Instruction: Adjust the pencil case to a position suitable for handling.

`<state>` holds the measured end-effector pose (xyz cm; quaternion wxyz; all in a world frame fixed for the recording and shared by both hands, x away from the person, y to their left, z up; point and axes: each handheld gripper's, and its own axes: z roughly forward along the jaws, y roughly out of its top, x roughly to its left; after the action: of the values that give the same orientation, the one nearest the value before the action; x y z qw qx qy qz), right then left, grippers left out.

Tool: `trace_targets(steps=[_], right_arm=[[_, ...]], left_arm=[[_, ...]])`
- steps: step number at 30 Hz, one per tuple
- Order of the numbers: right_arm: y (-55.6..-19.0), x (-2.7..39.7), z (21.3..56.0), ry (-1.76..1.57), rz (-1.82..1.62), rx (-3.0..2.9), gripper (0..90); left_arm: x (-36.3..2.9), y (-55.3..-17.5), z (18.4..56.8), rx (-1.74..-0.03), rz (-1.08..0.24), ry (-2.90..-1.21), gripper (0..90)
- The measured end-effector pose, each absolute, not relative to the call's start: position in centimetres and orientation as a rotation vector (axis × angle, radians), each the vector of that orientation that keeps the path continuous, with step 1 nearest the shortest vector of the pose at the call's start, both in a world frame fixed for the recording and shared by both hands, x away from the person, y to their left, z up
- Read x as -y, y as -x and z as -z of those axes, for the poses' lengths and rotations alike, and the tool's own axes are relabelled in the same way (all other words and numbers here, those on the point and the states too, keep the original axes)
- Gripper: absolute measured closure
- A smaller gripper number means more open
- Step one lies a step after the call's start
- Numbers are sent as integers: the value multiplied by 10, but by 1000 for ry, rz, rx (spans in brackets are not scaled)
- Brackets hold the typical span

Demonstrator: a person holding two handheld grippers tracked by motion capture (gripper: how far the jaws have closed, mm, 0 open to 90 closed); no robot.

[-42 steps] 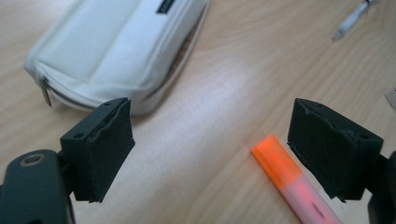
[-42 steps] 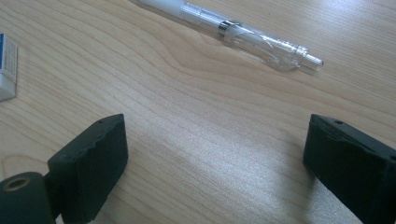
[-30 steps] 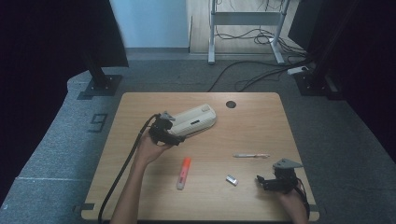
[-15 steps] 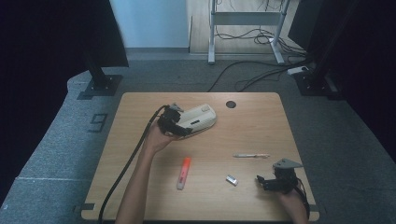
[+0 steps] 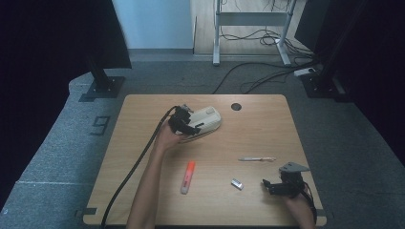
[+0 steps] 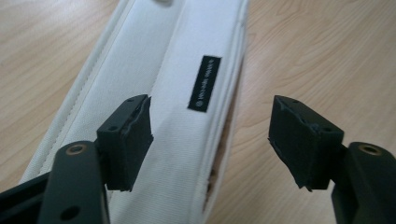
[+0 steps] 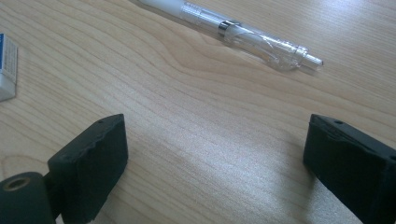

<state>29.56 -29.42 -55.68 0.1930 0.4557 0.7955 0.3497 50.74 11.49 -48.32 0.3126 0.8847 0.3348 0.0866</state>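
Left gripper view: my left tongs have been closing around the white pouch (pads not yet pressing) on the worktop; right tongs rest released.

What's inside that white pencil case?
The white pencil case lies on the wooden table. In the left gripper view, a gap along its edge shows something brownish, too dark to identify. The fabric covers everything else inside. The left gripper has its jaws open around the case.
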Motion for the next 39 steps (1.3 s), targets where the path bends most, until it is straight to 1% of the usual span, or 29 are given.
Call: trace_targets(steps=[2,6,11,16,26,32,39], right_arm=[[-296,294,557,-1279,-981,-2232,60],[-296,294,557,-1278,-981,-2232,60],[-296,294,557,-1278,-981,-2232,60],[-296,294,557,-1278,-981,-2232,60],[-295,294,557,-1281,-980,-2234,60],[-295,294,557,-1284,-980,-2234,60],[-295,294,557,-1284,-979,-2234,60]], left_arm=[[-117,-511,488,-883,-204,-2342,321],[-118,-514,495,-889,-203,-2363,346],[-115,-514,504,-876,-254,-2405,368],[-113,-510,507,-870,-314,-2430,438],[-120,-500,512,-895,-304,-2376,469],[-125,-485,514,-898,-328,-2363,479],[-133,-472,512,-902,-325,-2376,491]])
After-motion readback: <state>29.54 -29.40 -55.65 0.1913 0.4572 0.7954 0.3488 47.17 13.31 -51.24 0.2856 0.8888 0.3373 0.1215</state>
